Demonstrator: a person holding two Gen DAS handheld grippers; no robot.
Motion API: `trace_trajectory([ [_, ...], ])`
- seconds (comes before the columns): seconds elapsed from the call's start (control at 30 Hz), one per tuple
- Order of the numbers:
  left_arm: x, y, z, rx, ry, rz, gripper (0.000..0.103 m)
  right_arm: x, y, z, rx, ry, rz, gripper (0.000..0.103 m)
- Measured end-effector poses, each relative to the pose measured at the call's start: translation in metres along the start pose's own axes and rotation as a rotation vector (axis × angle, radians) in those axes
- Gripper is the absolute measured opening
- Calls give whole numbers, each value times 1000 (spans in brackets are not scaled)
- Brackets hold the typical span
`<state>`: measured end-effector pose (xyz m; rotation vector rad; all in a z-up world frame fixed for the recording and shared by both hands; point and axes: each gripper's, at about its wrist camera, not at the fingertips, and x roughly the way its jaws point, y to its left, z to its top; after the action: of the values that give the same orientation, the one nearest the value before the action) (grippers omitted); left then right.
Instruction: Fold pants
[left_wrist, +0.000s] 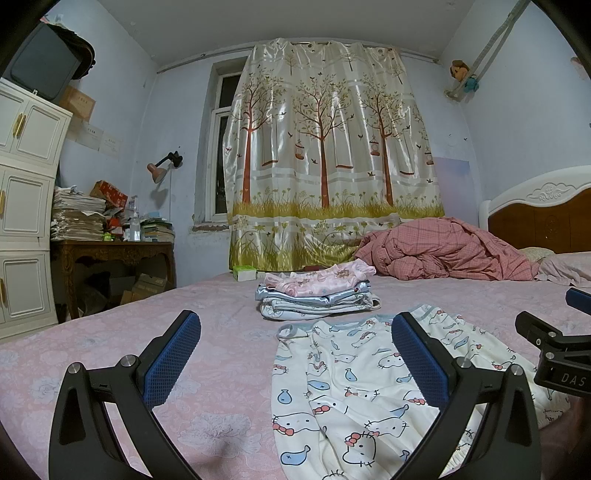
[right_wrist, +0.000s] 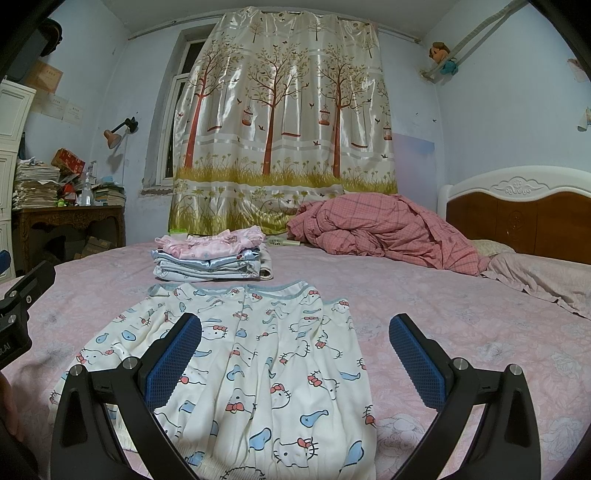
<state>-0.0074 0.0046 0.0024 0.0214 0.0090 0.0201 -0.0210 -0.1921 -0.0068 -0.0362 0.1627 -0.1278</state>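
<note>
White pants (left_wrist: 354, 384) printed with cartoon cats and blue fish lie flat on the pink bedsheet, waistband towards the far side. In the right wrist view the same pants (right_wrist: 258, 369) spread out under the fingers. My left gripper (left_wrist: 295, 332) hovers open above the pants' left edge, its right finger over the cloth and its left finger over bare sheet. My right gripper (right_wrist: 295, 332) is open above the pants' right half, nothing between its blue pads. Each gripper's black body shows at the edge of the other's view.
A stack of folded clothes (left_wrist: 314, 295) sits just beyond the waistband. A crumpled pink quilt (right_wrist: 388, 229) and a pillow (right_wrist: 535, 280) lie near the wooden headboard (right_wrist: 524, 214). A cluttered desk (left_wrist: 110, 254) and white cabinets (left_wrist: 26, 206) stand left of the bed.
</note>
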Motion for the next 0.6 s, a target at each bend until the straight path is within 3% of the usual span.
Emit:
trace_trajectory([
  [0.6,0,0,0,0,0,0,103,0,-1,0,-1,0,-1,102],
])
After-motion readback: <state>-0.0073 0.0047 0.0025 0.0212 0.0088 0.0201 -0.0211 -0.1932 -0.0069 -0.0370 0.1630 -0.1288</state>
